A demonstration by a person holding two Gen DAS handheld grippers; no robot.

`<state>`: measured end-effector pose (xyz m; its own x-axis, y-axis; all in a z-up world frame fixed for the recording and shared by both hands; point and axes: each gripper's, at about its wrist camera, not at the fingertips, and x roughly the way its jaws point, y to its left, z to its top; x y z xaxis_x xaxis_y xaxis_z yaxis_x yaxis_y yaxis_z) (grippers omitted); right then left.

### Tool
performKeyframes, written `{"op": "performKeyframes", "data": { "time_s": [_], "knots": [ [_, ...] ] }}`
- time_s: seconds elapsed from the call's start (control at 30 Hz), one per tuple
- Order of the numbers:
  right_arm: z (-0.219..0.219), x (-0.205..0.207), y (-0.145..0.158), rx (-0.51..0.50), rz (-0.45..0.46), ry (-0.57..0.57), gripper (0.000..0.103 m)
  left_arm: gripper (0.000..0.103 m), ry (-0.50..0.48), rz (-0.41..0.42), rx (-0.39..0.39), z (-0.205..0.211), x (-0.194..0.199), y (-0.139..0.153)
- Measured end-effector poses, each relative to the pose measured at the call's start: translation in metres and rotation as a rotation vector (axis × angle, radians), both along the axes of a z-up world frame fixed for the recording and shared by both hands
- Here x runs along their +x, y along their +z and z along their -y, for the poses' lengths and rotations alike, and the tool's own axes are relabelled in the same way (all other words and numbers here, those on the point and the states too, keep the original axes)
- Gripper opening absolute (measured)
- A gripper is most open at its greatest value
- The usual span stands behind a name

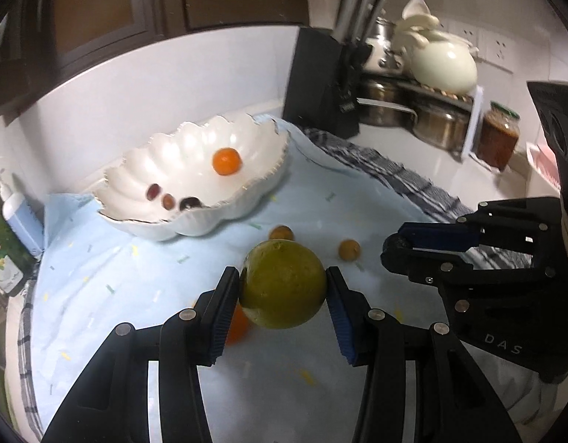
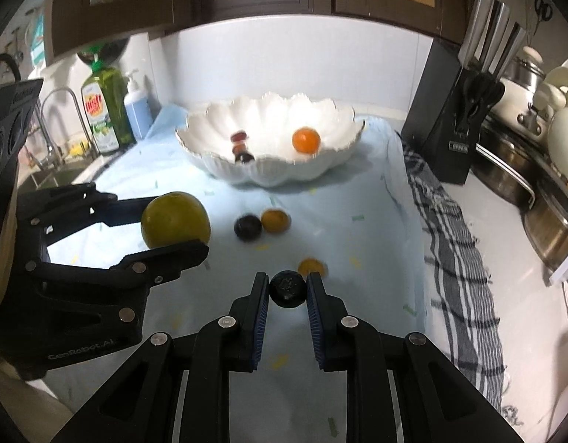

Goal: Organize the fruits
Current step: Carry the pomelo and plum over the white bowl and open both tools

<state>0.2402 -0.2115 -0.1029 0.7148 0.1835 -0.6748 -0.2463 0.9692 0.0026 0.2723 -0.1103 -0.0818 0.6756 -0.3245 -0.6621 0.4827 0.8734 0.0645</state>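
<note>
My left gripper (image 1: pixel 283 288) is shut on a large green-yellow fruit (image 1: pixel 283 285), held above the light blue cloth; it also shows in the right wrist view (image 2: pixel 175 219). My right gripper (image 2: pixel 287 288) is shut on a small dark round fruit (image 2: pixel 287 289); in the left wrist view (image 1: pixel 391 249) it is at the right. A white scalloped bowl (image 1: pixel 262 181) holds an orange (image 1: pixel 226 161) and three small dark and brown fruits (image 1: pixel 169 201). Loose small fruits (image 1: pixel 349 249) lie on the cloth; a dark plum (image 2: pixel 247 227) and two orange fruits (image 2: pixel 274 220) show in the right wrist view.
A black knife block (image 2: pixel 448 125) stands right of the bowl (image 2: pixel 313 170). A checked towel (image 2: pixel 457 258) lies along the cloth's right edge. Steel pots (image 2: pixel 550 221) and a cream teapot (image 1: pixel 442 62) are at the right. Soap bottles (image 2: pixel 106 110) and a sink are at the left.
</note>
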Motion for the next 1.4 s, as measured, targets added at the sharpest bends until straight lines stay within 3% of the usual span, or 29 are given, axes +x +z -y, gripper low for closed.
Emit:
{"op": "performKeyframes", "data": {
  "time_s": [0.43, 0.7, 1.4],
  "knots": [
    [-0.013, 0.015, 0.04, 0.024, 0.142, -0.008, 0.022, 0.047, 0.12, 0.06, -0.035, -0.023, 0.018, 0.031],
    [-0.021, 0.037, 0.054, 0.045, 0.176, 0.012, 0.022, 0.047, 0.169, 0.081, -0.041, -0.036, 0.036, 0.044],
    [-0.036, 0.133, 0.061, 0.021, 0.12, 0.017, 0.022, 0.047, 0.219, 0.064, -0.013, -0.051, 0.117, 0.048]
  ]
}}
